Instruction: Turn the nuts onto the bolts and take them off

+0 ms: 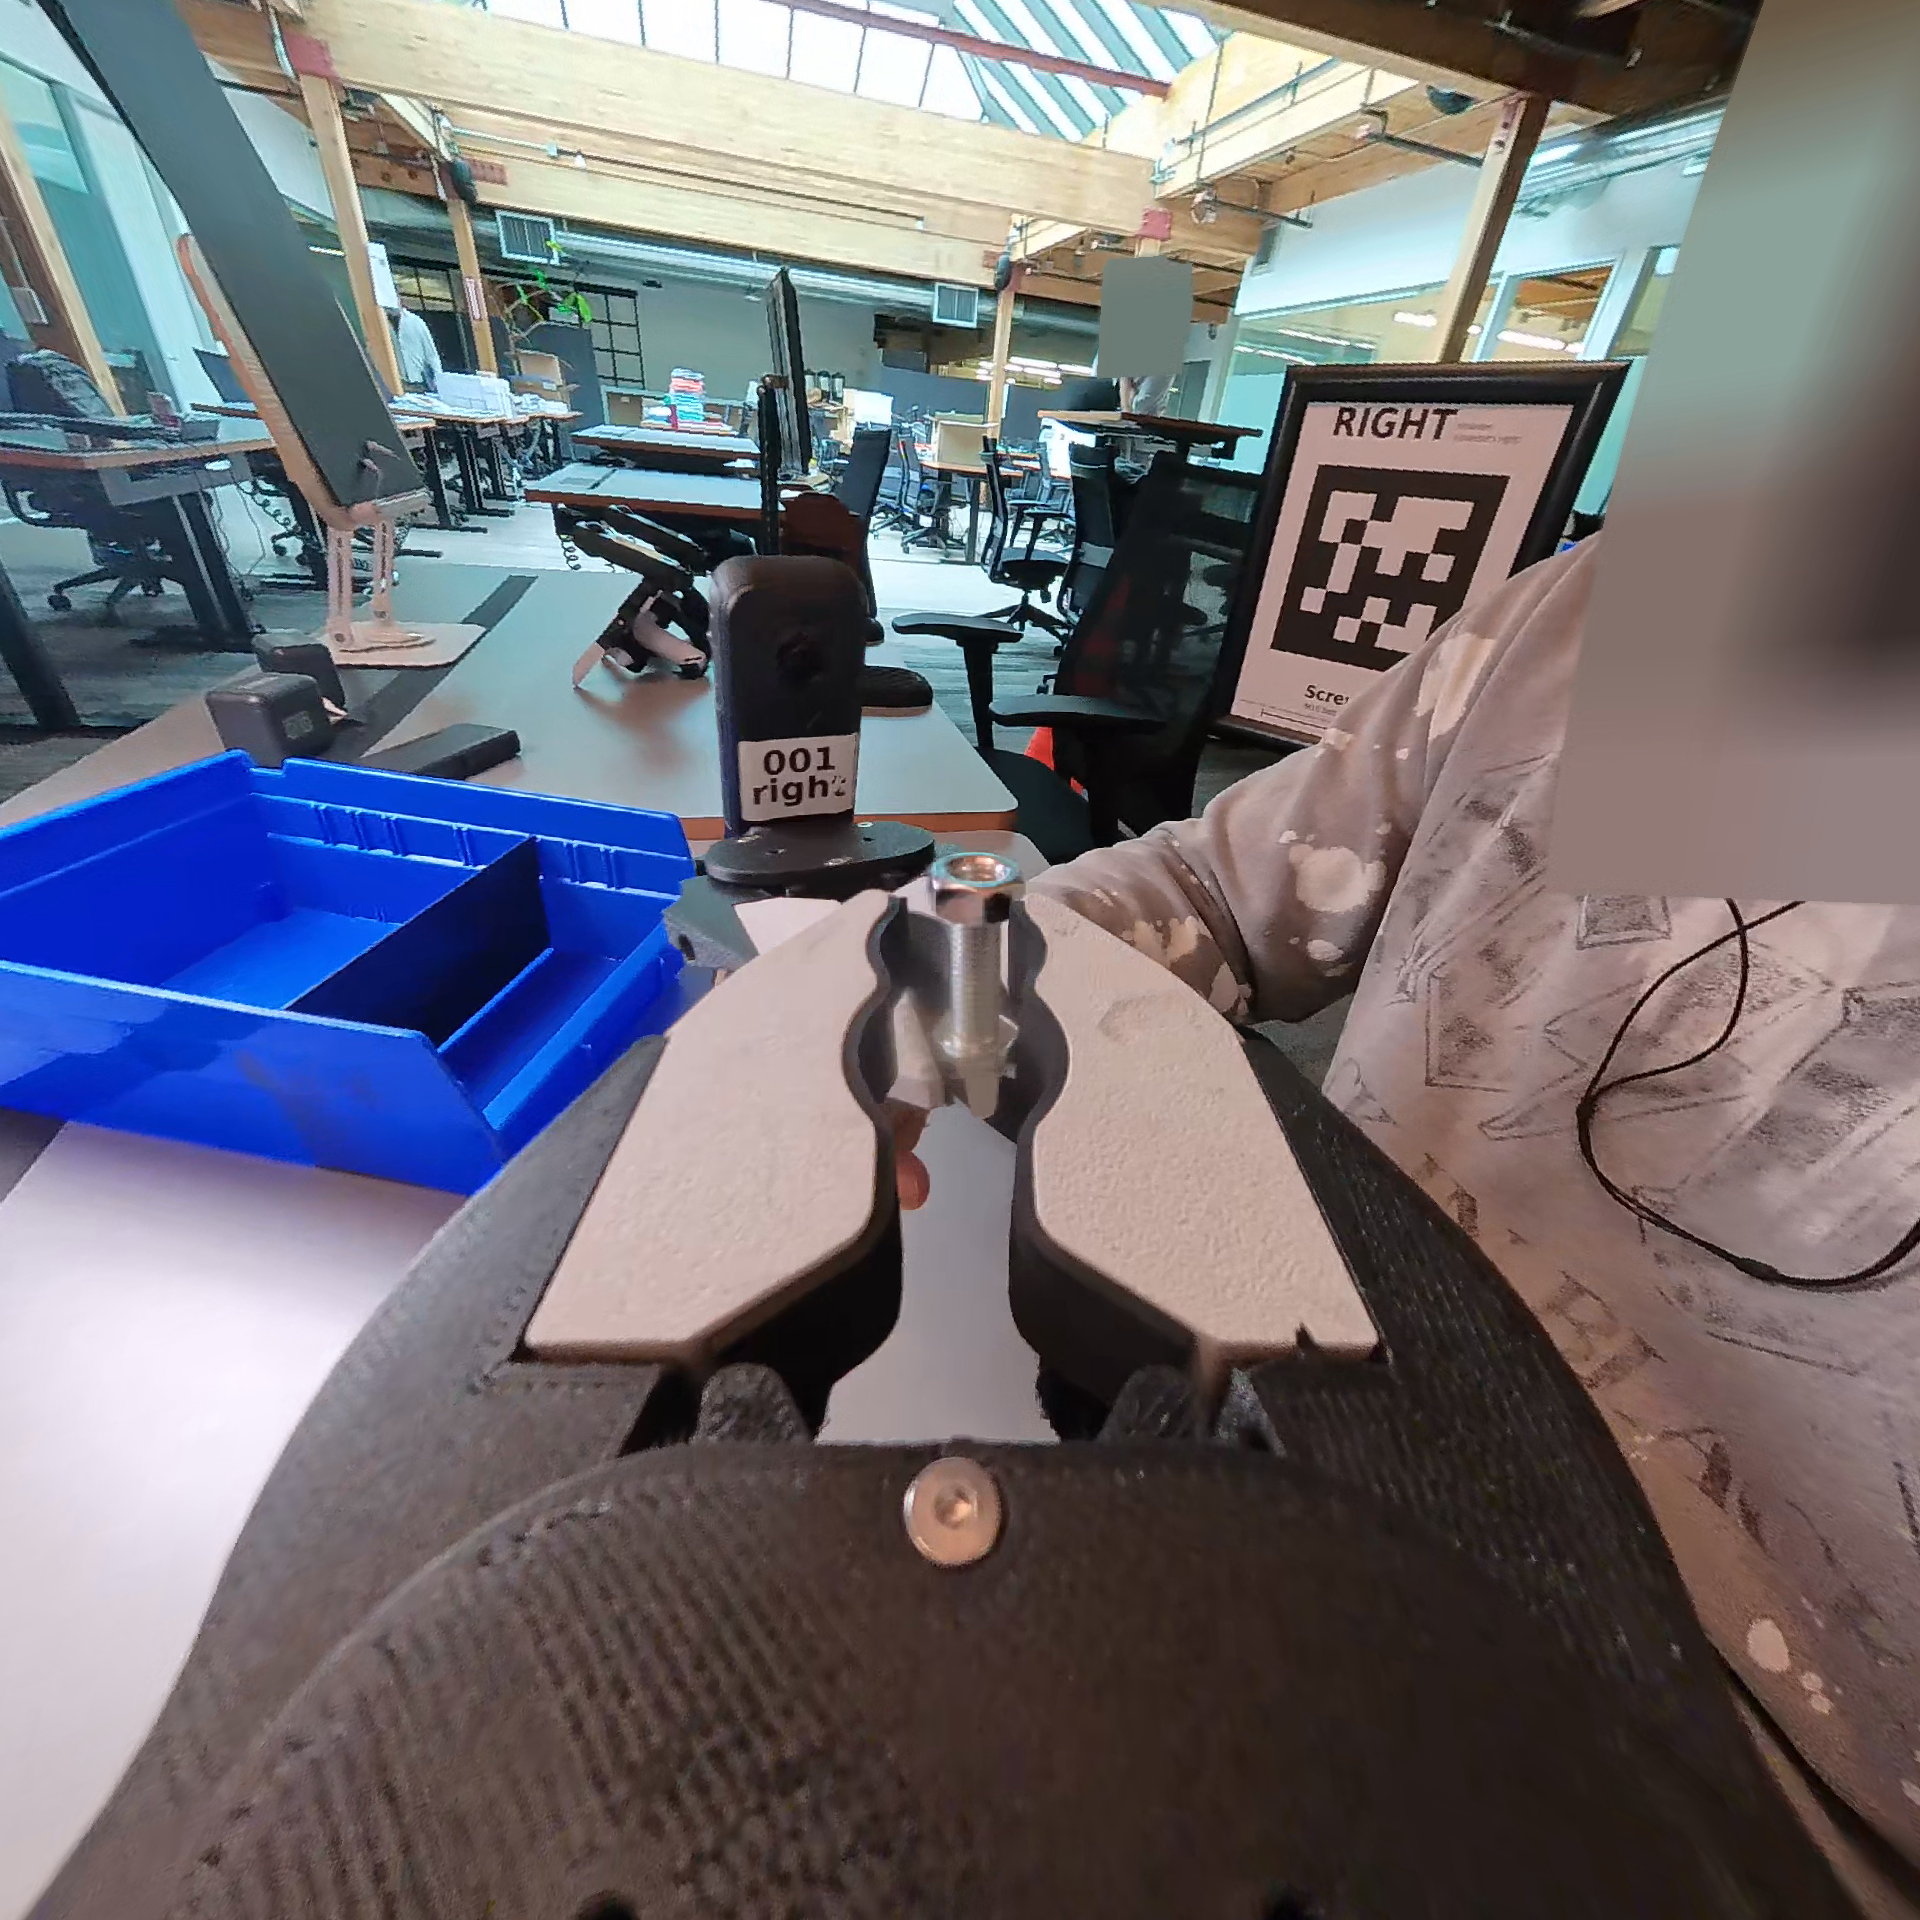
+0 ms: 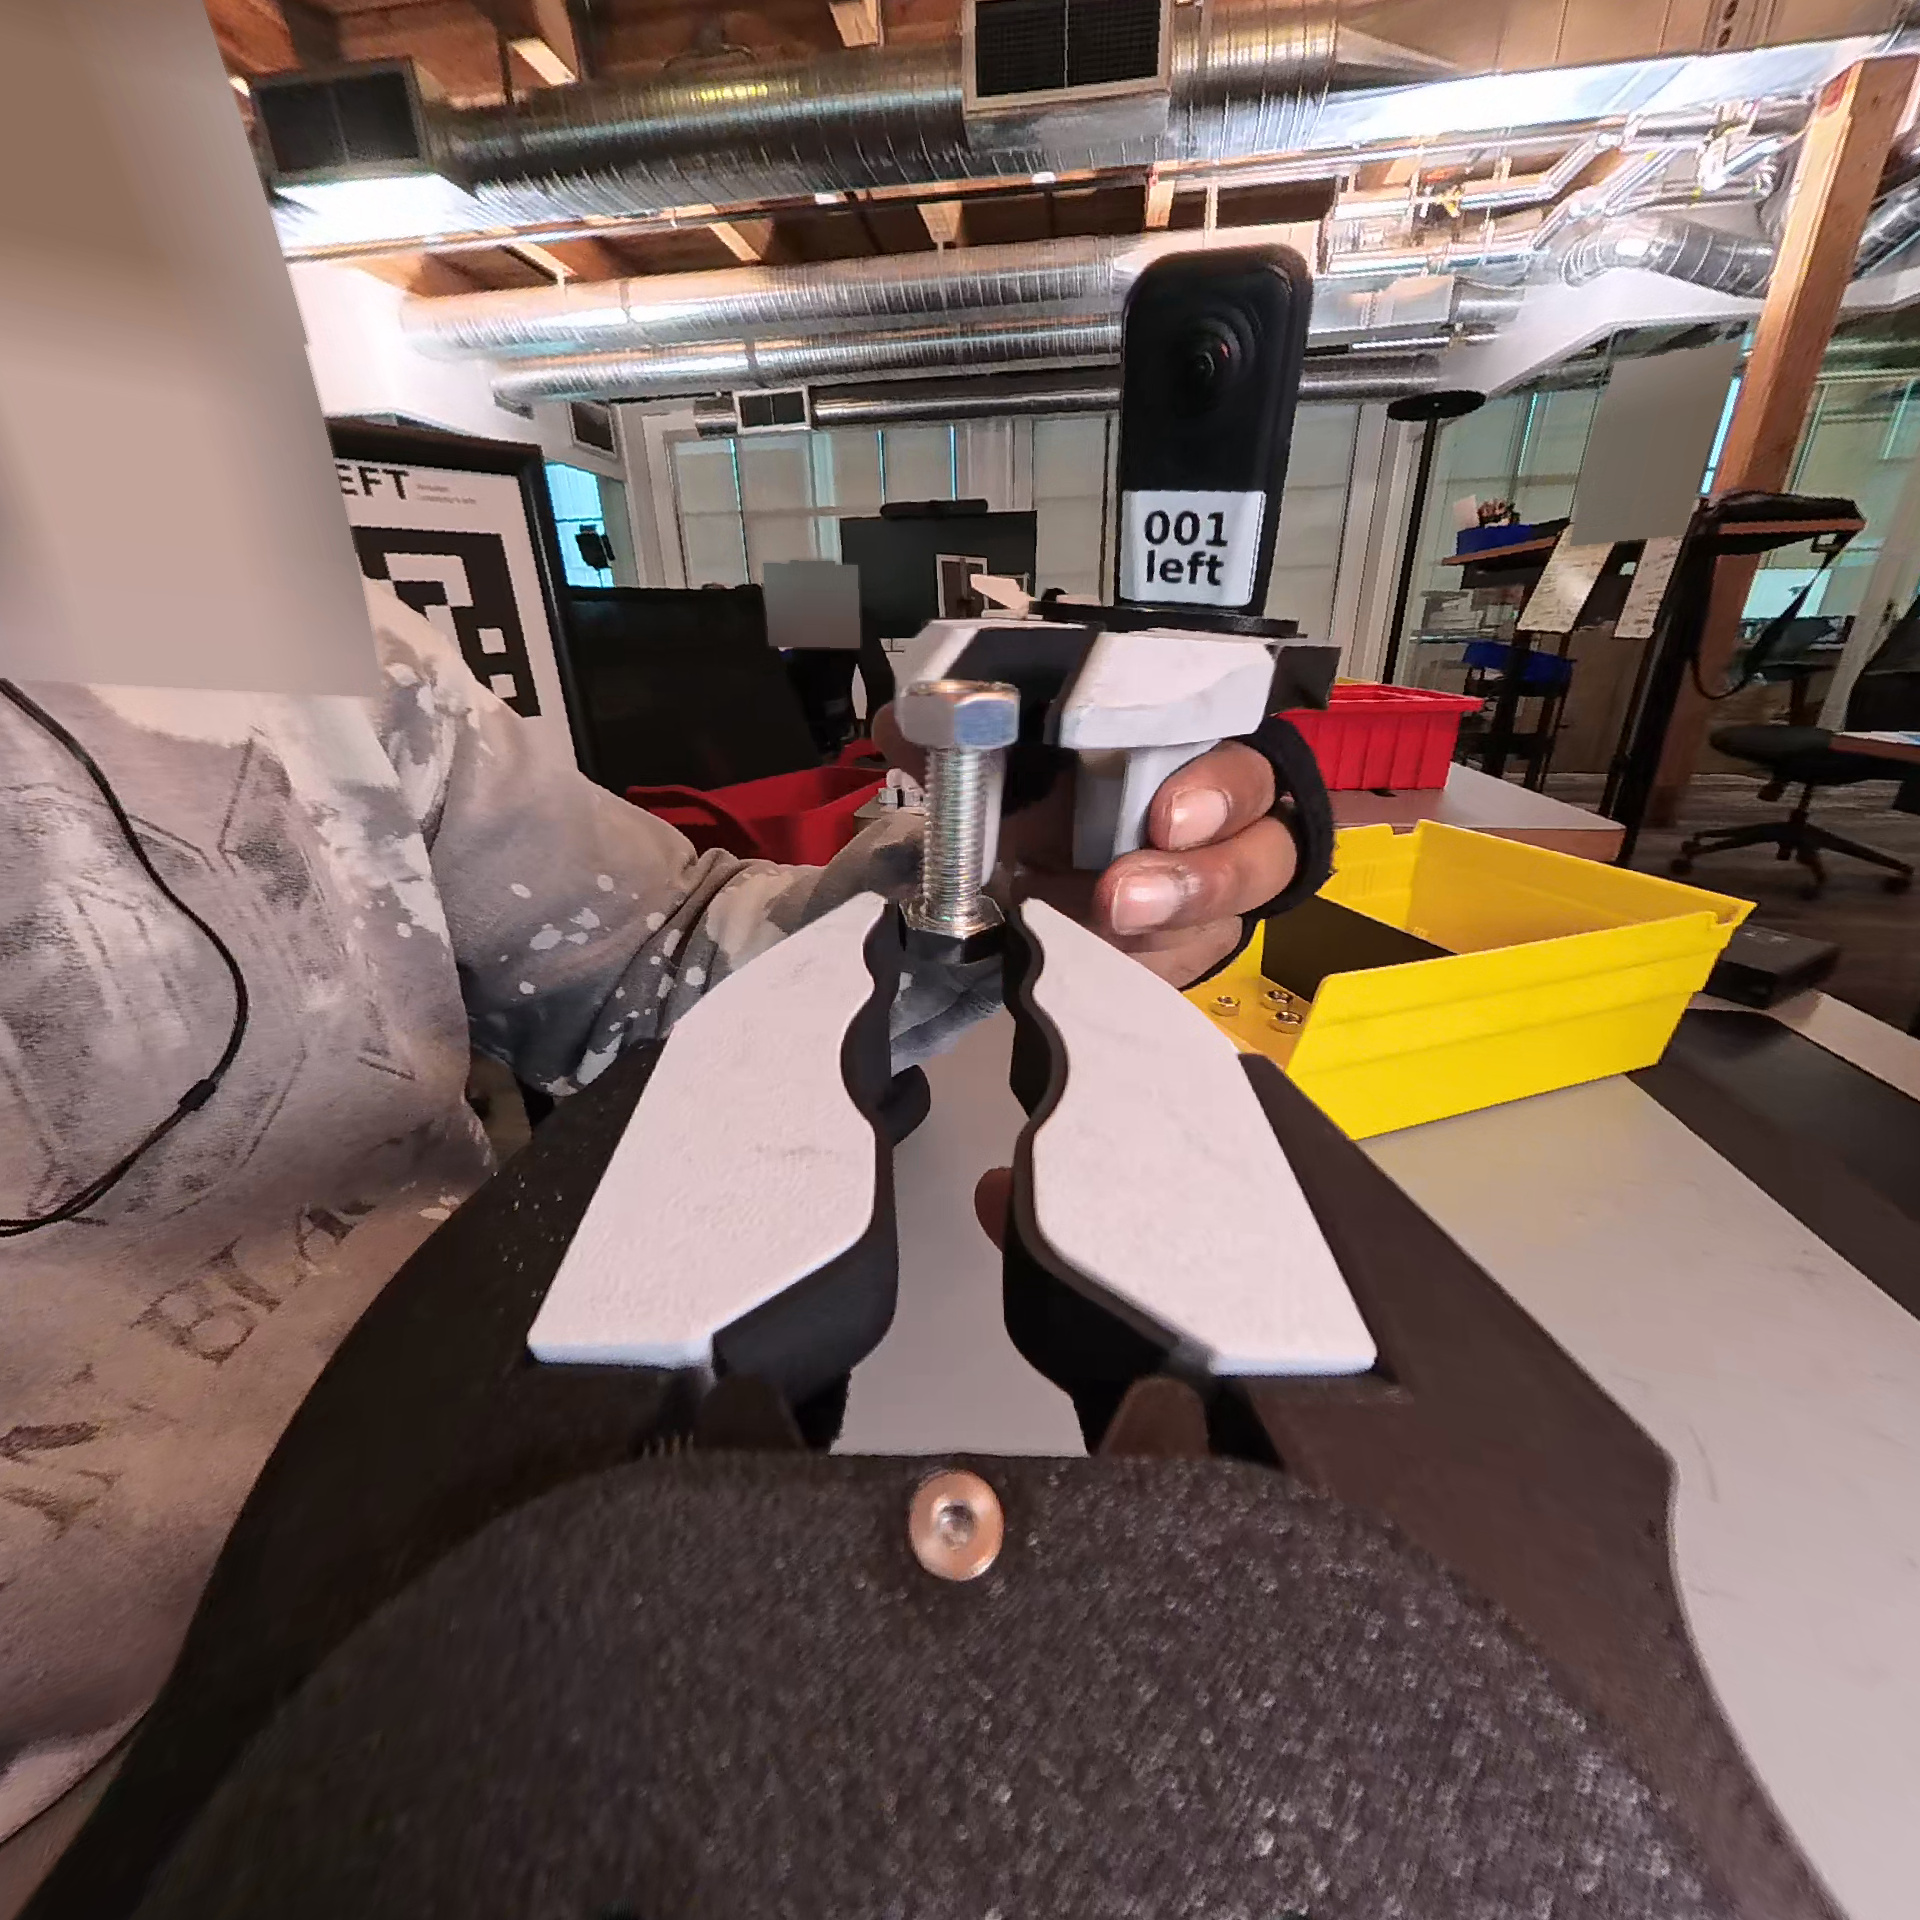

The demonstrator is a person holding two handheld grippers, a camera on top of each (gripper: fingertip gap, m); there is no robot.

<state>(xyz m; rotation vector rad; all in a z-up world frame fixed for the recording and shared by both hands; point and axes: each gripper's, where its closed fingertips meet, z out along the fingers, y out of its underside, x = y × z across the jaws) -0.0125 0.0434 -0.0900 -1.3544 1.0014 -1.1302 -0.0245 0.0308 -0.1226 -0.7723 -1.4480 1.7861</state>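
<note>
While clamping the bolt (image 2: 958, 821) by its head in the nearly closed left claw (image 1: 961, 904) and pinching the nut (image 2: 951, 918) near the shank's end in the right claw (image 2: 948, 914), beware tilt jamming threads or loosening either grip.

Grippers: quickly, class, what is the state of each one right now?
Left gripper: shut on the bolt, at its head.
Right gripper: shut on the nut.

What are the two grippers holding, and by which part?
One bolt between them: the left gripper appears to pinch its hexagonal head, and the right gripper pinches the nut at the thread's lower end.
</note>
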